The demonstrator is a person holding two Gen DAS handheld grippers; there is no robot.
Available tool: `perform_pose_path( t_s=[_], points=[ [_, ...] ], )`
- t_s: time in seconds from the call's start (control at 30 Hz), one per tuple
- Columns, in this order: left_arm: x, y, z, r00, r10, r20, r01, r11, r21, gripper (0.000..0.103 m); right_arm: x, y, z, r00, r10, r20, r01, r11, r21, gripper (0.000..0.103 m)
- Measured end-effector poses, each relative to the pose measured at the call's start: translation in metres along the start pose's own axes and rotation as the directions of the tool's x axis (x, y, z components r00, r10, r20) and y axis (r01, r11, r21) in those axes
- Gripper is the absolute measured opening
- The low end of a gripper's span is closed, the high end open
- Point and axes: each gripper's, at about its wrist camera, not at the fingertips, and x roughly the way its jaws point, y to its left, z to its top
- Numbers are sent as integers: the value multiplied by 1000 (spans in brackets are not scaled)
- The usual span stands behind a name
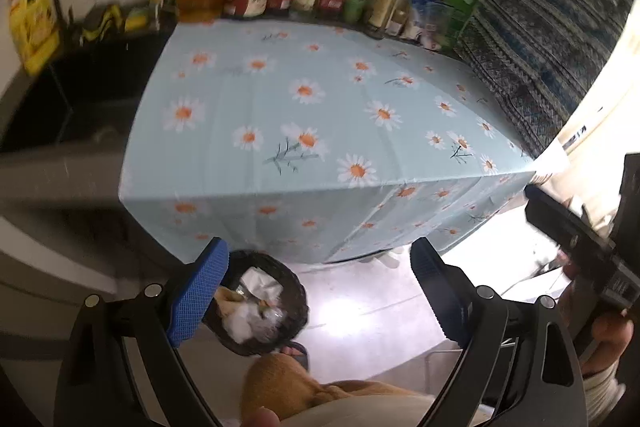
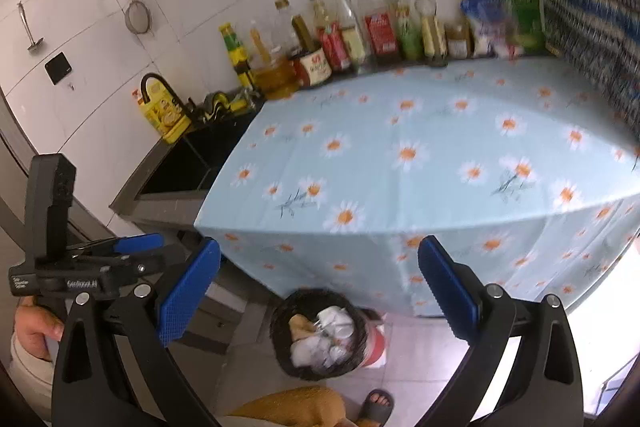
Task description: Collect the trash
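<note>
Plainly, the left gripper [image 1: 320, 279] is held with its blue-padded jaws spread wide and nothing between them; the same is seen of the right gripper [image 2: 319, 277], whose jaws are also parted and bare. Both are held in front of the table [image 1: 280, 99], above the floor. The trash bin [image 2: 318, 335], a dark round basket, is set on the floor just before the table's front edge, near its left corner. Crumpled white paper [image 2: 332, 323] and a tan scrap are seen inside the bin. The table is covered by a pale blue daisy cloth [image 2: 440, 155]. A row of bottles [image 2: 344, 35] is lined up along the table's far edge against the tiled wall. A dark sink [image 2: 180, 167] is placed to the table's left. A sandalled foot [image 2: 376, 407] is seen just beside the bin.
</note>
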Motion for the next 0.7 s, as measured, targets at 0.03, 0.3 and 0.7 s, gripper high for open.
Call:
perform_pose_path(
  t_s=[0.03, 0.3, 0.7],
  points=[
    [-3, -2, 2, 1000, -3, 6, 3, 1000, 2, 90, -6, 0, 4, 1000, -3, 17, 3, 1000, -5, 98],
    [-16, -9, 12, 999, -8, 50, 7, 1000, 17, 96, -37, 5, 21, 994, -31, 101, 34, 999, -33, 98],
    [-39, -13, 19, 994, 9, 105, -13, 999, 40, 96, -57, 13, 30, 986, -73, 152, 81, 995, -51, 98]
  ],
)
